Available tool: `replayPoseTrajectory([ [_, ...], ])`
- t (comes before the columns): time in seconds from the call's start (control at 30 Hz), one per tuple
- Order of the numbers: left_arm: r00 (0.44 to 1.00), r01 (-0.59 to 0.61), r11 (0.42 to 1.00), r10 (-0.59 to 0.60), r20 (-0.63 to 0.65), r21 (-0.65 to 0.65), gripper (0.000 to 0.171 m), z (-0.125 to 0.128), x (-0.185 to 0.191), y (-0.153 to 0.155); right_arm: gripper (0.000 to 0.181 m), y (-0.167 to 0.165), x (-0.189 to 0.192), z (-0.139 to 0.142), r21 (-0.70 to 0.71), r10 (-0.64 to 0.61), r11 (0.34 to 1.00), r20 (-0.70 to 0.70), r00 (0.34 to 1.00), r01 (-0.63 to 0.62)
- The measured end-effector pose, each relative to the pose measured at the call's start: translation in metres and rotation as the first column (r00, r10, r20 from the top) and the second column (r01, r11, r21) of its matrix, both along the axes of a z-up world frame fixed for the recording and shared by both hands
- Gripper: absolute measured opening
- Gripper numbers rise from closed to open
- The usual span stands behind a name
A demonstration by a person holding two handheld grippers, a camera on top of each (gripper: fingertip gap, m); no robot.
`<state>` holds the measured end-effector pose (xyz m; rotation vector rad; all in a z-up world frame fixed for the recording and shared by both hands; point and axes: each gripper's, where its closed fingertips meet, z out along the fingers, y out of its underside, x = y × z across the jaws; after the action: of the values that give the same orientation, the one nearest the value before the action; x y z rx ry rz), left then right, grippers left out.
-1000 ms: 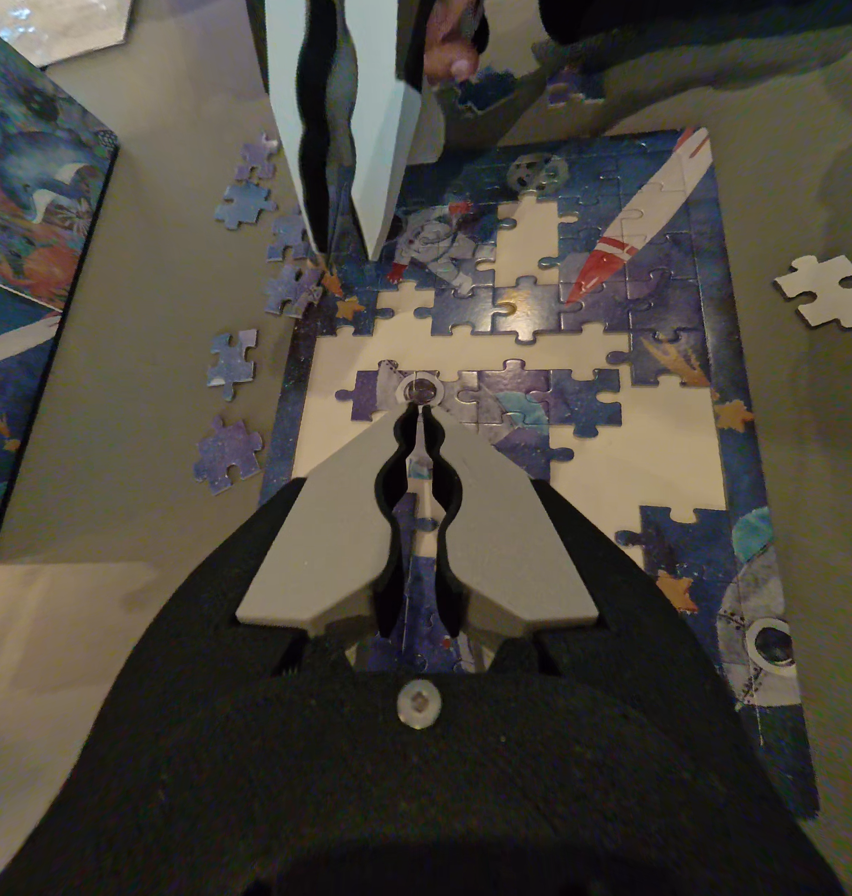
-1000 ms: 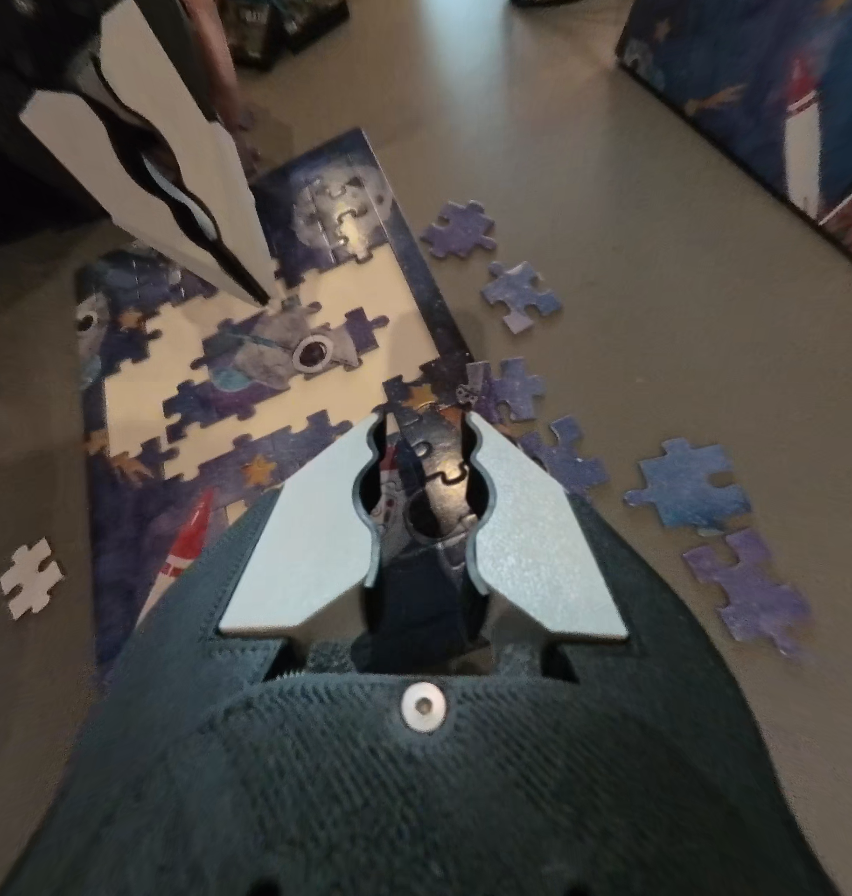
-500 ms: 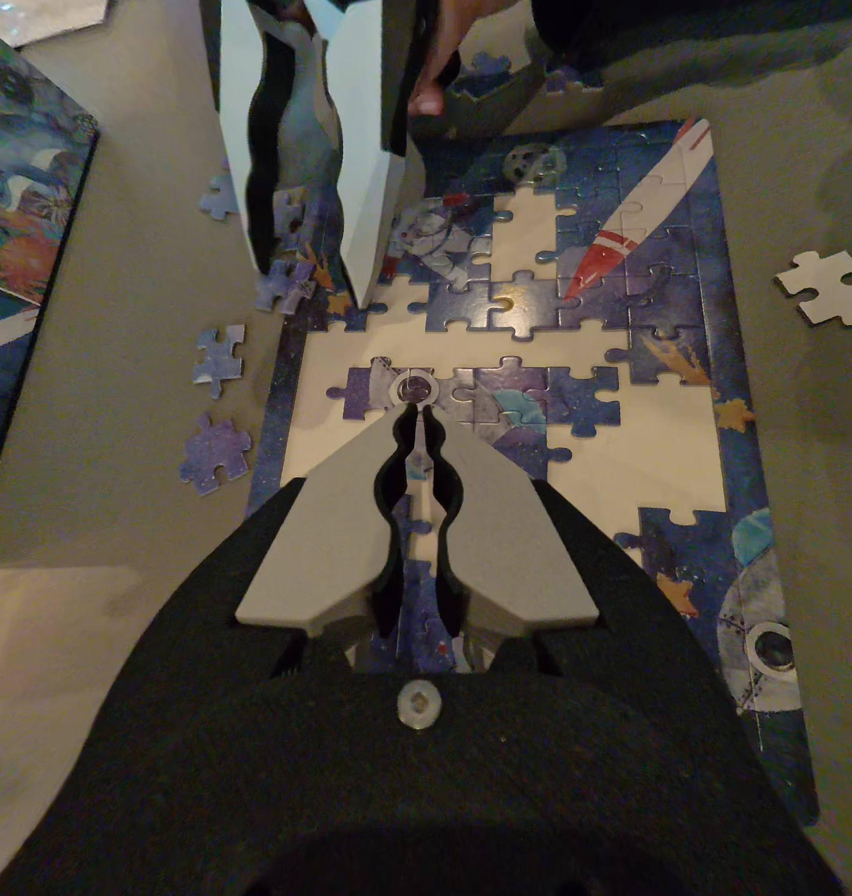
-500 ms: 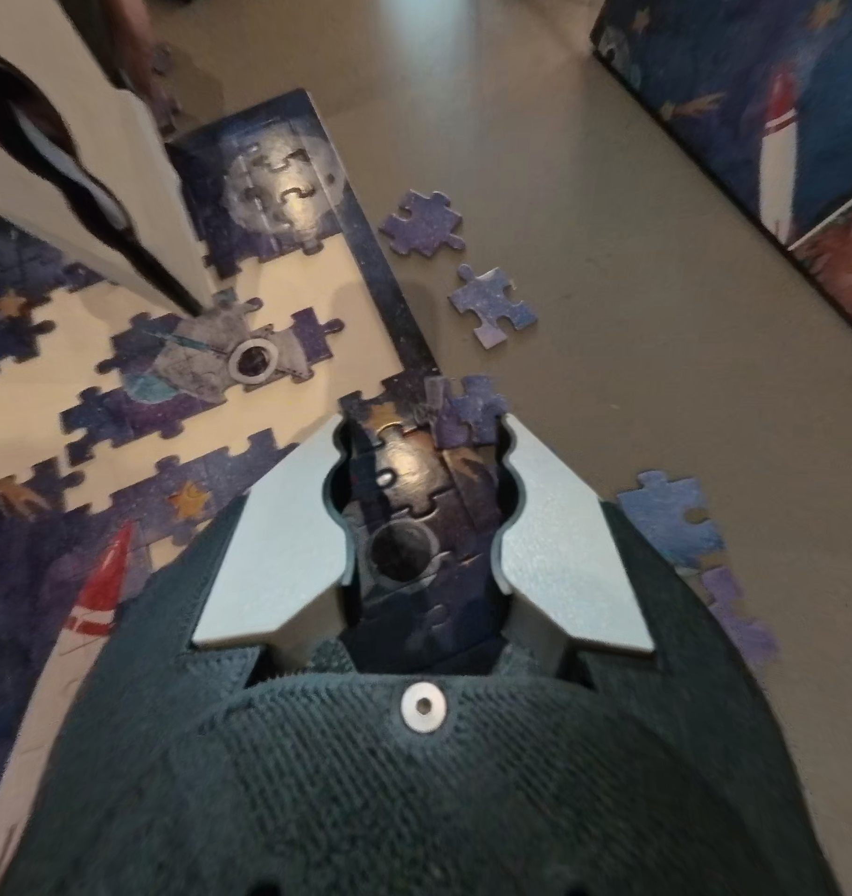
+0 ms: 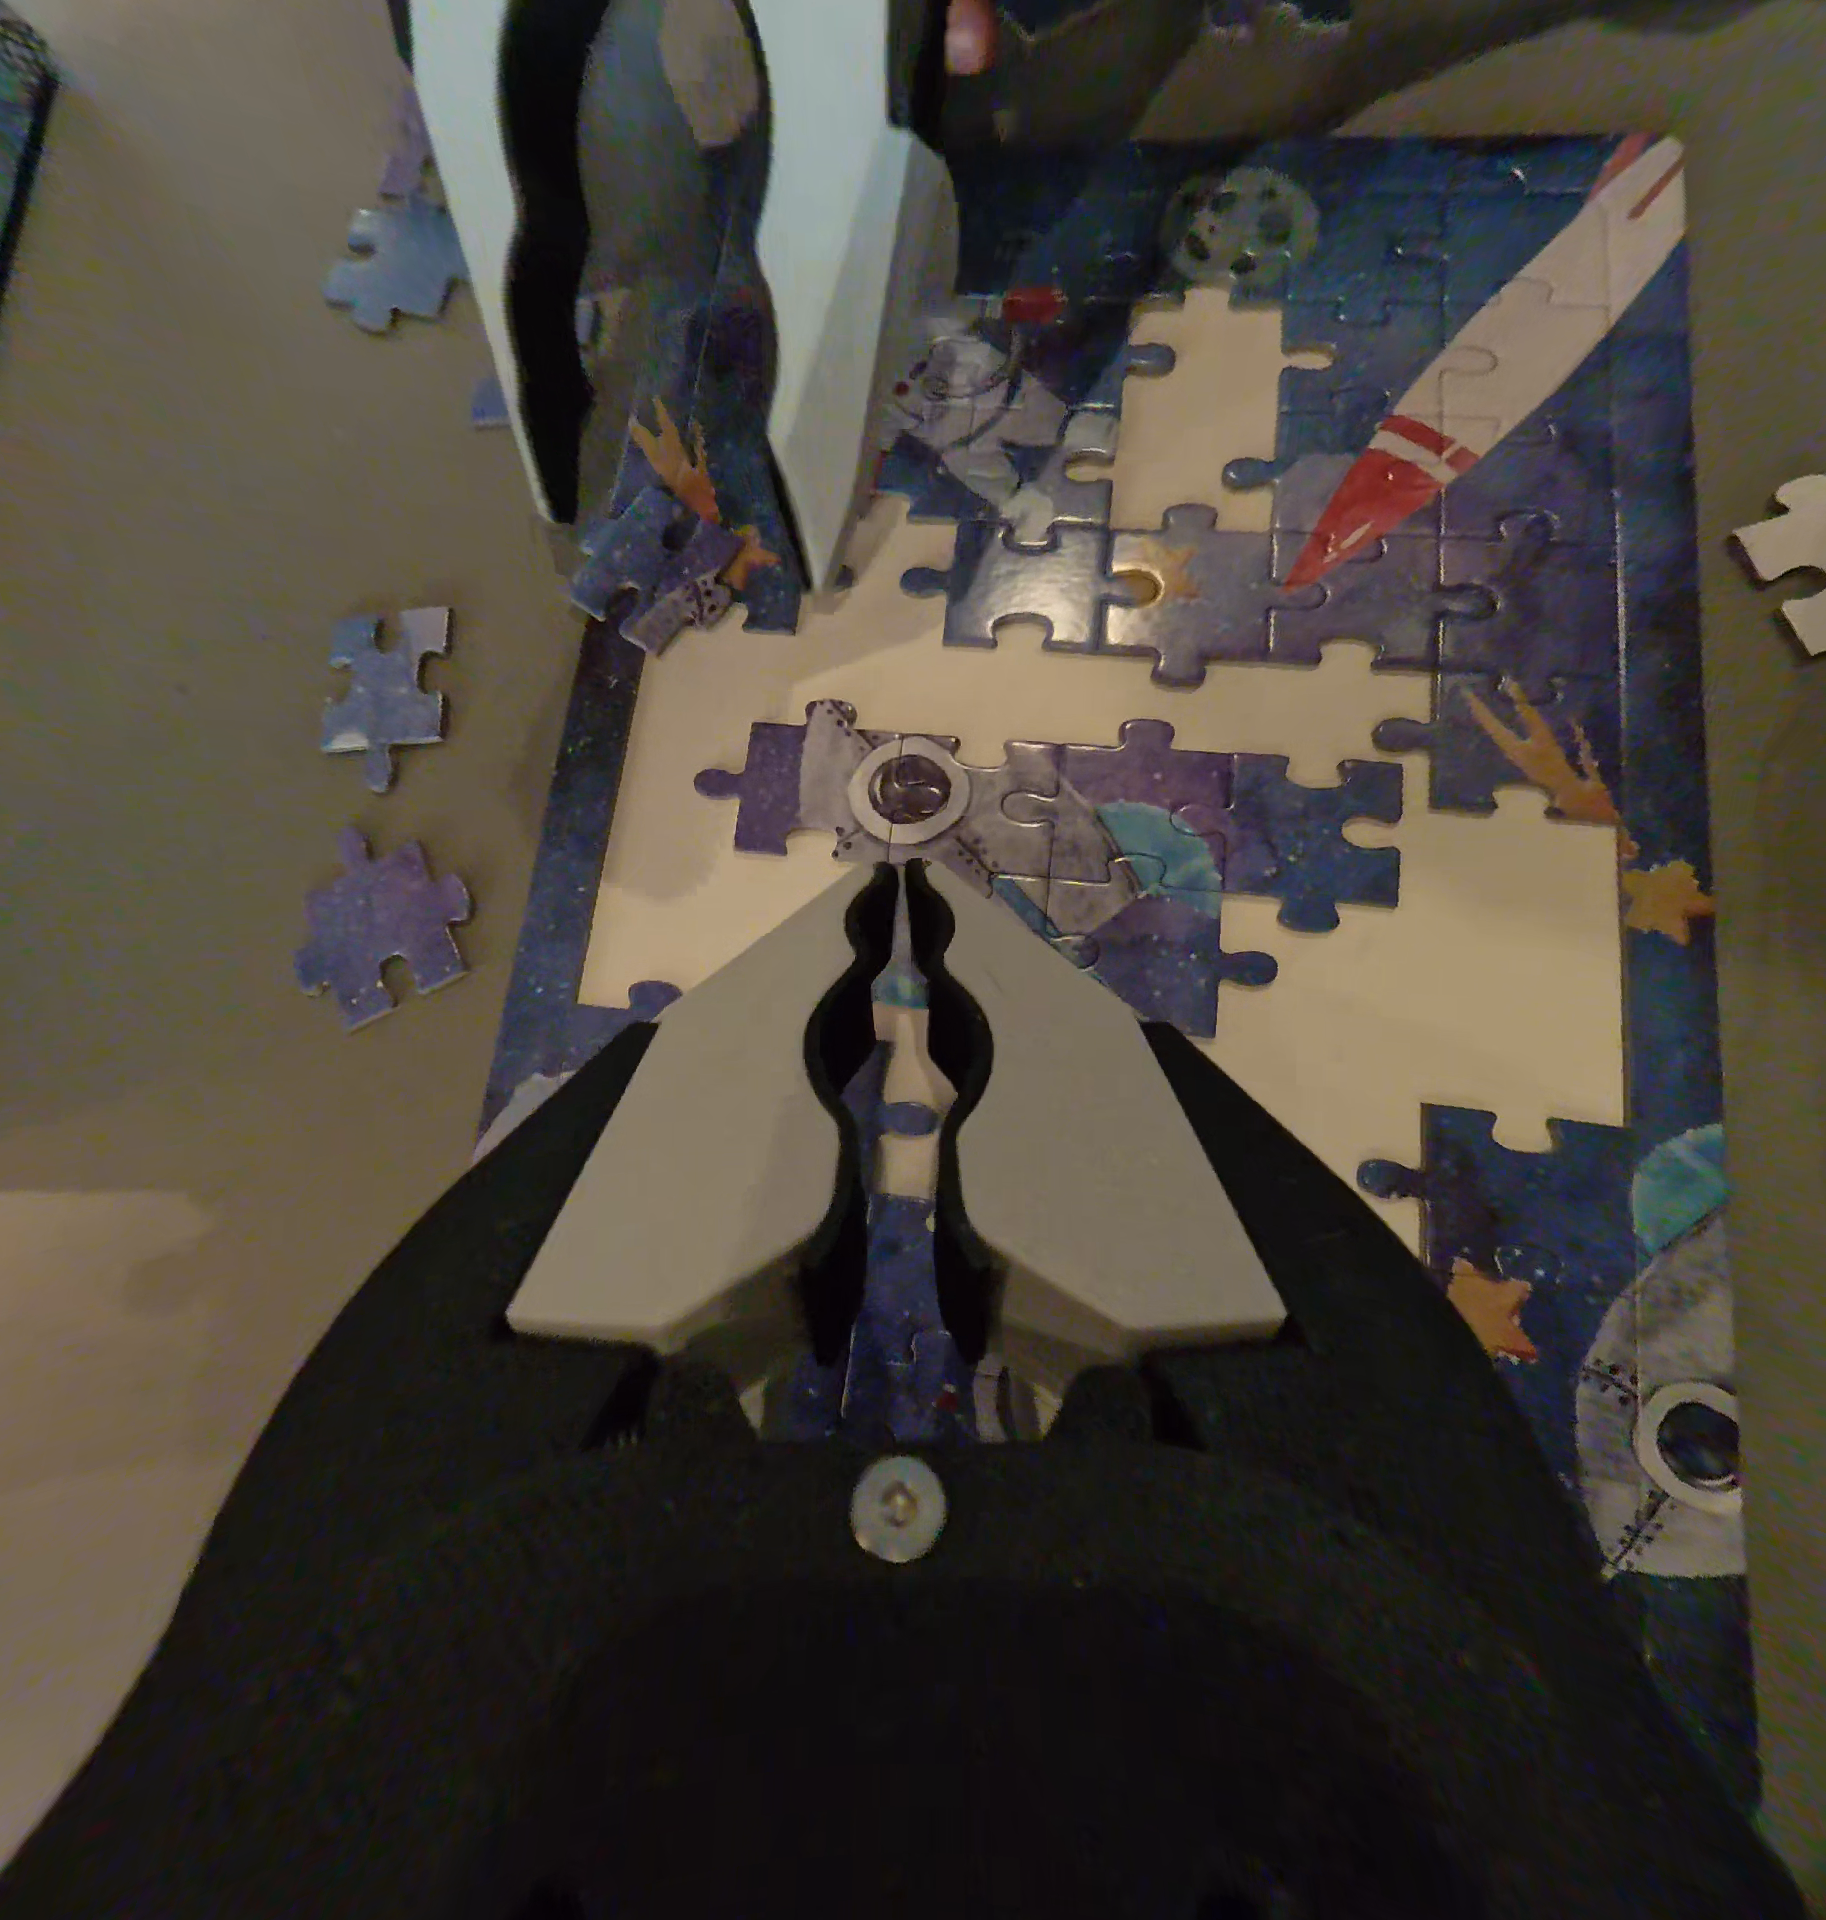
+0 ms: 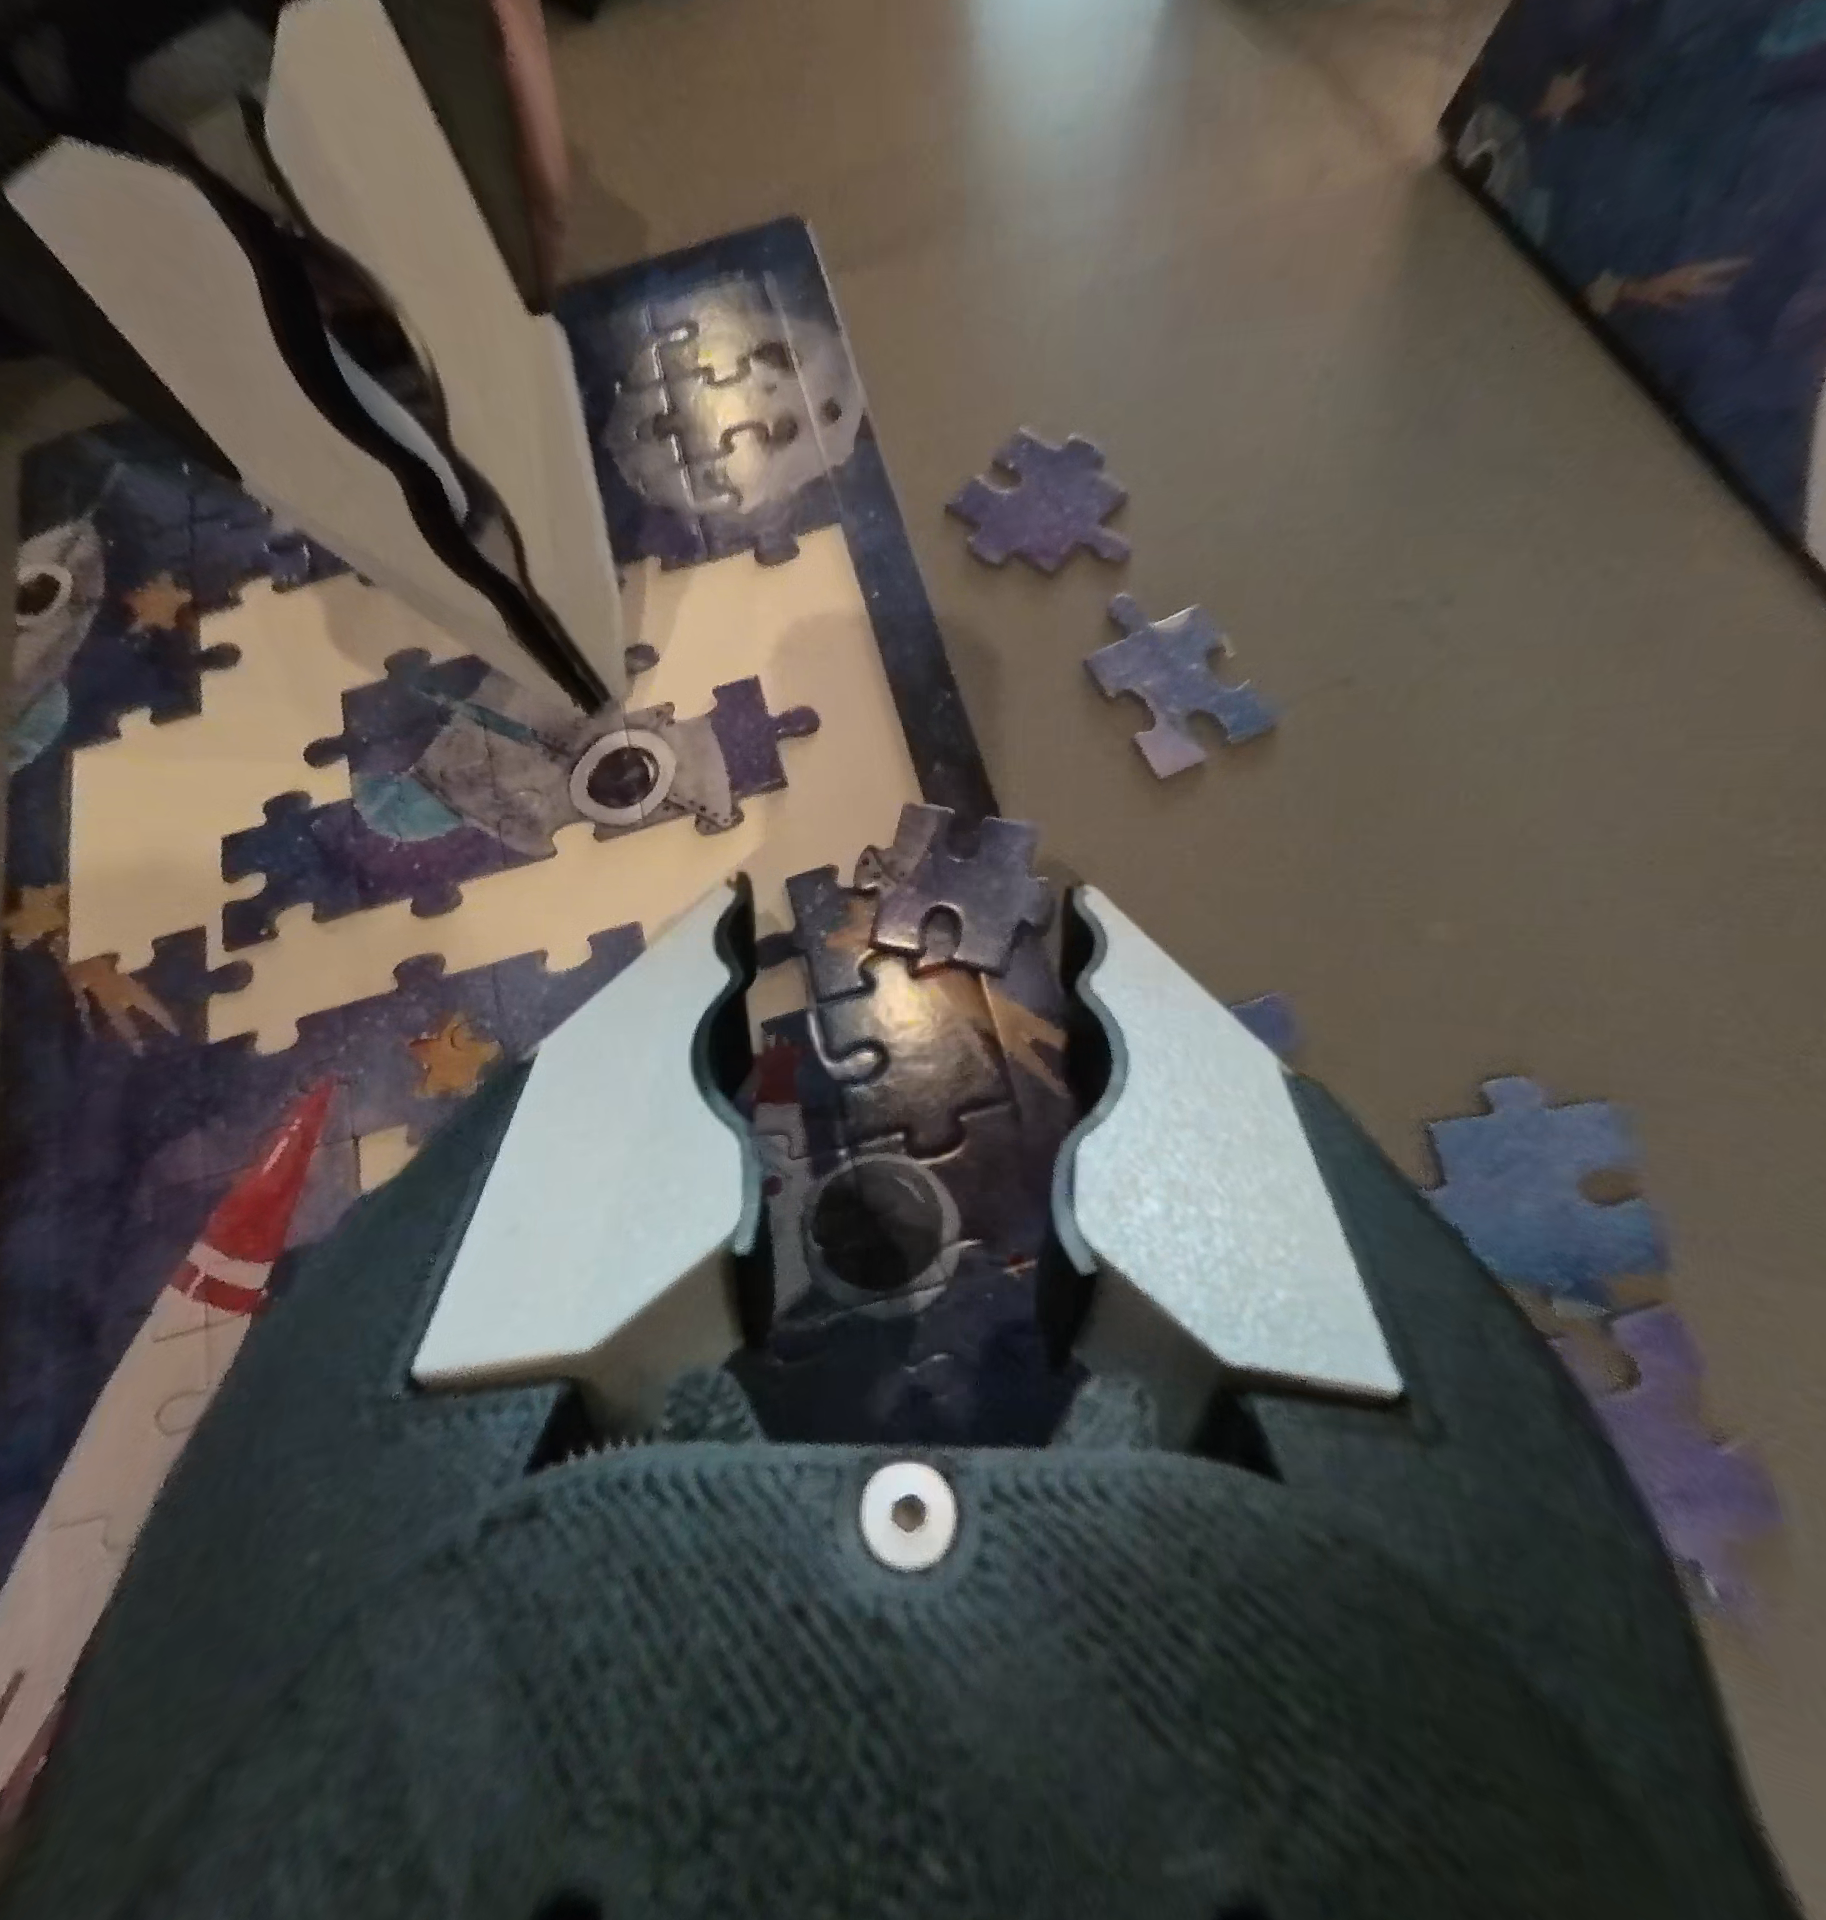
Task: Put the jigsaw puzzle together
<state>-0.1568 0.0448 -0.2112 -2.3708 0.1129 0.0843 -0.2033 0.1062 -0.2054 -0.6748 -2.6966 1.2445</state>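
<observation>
On beige floor [image 6: 1304, 364], puzzle [image 6: 888, 665] half-assembled.

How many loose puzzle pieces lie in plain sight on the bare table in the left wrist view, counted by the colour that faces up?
blue-purple pieces: 3 (far, middle, near)
white piece: 1
Total: 4
Pieces partly hidden behind the right gripper are not counted.
</observation>
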Motion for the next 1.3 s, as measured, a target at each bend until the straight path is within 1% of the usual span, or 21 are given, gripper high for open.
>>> replayPoseTrajectory([
  [0.13, 0.999, -0.016, 1.000, 0.015, 0.032, 0.007, 0.004, -0.001, -0.002, 0.000, 0.056, -0.001, 0.005, 0.000, 0.021, 0.025, 0.999, -0.009, 1.000, -0.025],
  [0.27, 0.999, -0.020, 1.000, 0.019, 0.034, 0.009, 0.005, -0.001, -0.003, -0.001, 0.038, -0.003, 0.024, 0.003, 0.019, 0.099, 0.995, 0.059, 0.993, -0.100],
  [0.33, 0.999, -0.020, 1.000, 0.020, 0.032, 0.008, 0.005, -0.001, -0.003, 0.000, 0.039, -0.003, 0.026, 0.005, 0.019, 0.103, 0.994, 0.057, 0.993, -0.105],
  [0.4, 0.999, -0.020, 1.000, 0.020, 0.033, 0.010, 0.005, -0.001, -0.003, 0.000, 0.051, -0.005, 0.017, 0.011, 0.001, 0.074, 0.997, -0.008, 0.997, -0.074],
  [0.47, 0.999, -0.021, 1.000, 0.020, 0.035, 0.011, 0.005, -0.001, -0.003, 0.000, 0.058, -0.009, 0.010, 0.015, -0.020, 0.058, 0.998, -0.062, 0.996, -0.060],
  [0.6, 0.999, -0.022, 1.000, 0.021, 0.036, 0.012, 0.005, -0.001, -0.003, 0.000, 0.062, -0.011, 0.011, -0.001, 0.036, 0.086, 0.996, -0.048, 0.995, -0.084],
  [0.67, 0.999, -0.022, 1.000, 0.022, 0.035, 0.012, 0.005, -0.001, -0.003, 0.000, 0.057, -0.012, 0.014, -0.001, 0.029, 0.100, 0.995, -0.036, 0.994, -0.099],
  [0.77, 0.999, -0.022, 1.000, 0.022, 0.035, 0.011, 0.005, -0.001, -0.003, 0.000, 0.038, -0.012, 0.030, 0.001, 0.006, 0.159, 0.987, 0.048, 0.986, -0.159],
  [0.8, 0.999, -0.023, 1.000, 0.022, 0.035, 0.010, 0.005, -0.001, -0.003, 0.000, 0.036, -0.013, 0.037, 0.001, -0.005, 0.184, 0.983, 0.081, 0.980, -0.184],
  [0.9, 0.999, -0.023, 1.000, 0.022, 0.029, 0.009, 0.005, -0.001, -0.003, 0.000, 0.038, -0.013, 0.045, 0.003, -0.018, 0.203, 0.979, 0.114, 0.973, -0.202],
  [1.0, 1.000, -0.022, 1.000, 0.022, 0.021, 0.006, 0.005, -0.001, -0.003, 0.000, 0.040, -0.012, 0.042, 0.007, -0.020, 0.191, 0.982, 0.082, 0.978, -0.190],
  [1.1, 1.000, -0.022, 1.000, 0.022, 0.022, 0.007, 0.005, -0.001, -0.003, 0.000, 0.047, -0.017, 0.041, 0.011, -0.046, 0.191, 0.981, 0.041, 0.981, -0.189],
  [1.2, 0.999, -0.023, 1.000, 0.023, 0.026, 0.009, 0.005, -0.001, -0.003, 0.000, 0.047, -0.018, 0.047, 0.002, 0.003, 0.212, 0.977, 0.060, 0.975, -0.213],
  [1.3, 0.999, -0.023, 1.000, 0.023, 0.026, 0.009, 0.005, -0.001, -0.003, 0.000, 0.043, -0.018, 0.055, 0.002, 0.018, 0.233, 0.972, 0.080, 0.969, -0.236],
])
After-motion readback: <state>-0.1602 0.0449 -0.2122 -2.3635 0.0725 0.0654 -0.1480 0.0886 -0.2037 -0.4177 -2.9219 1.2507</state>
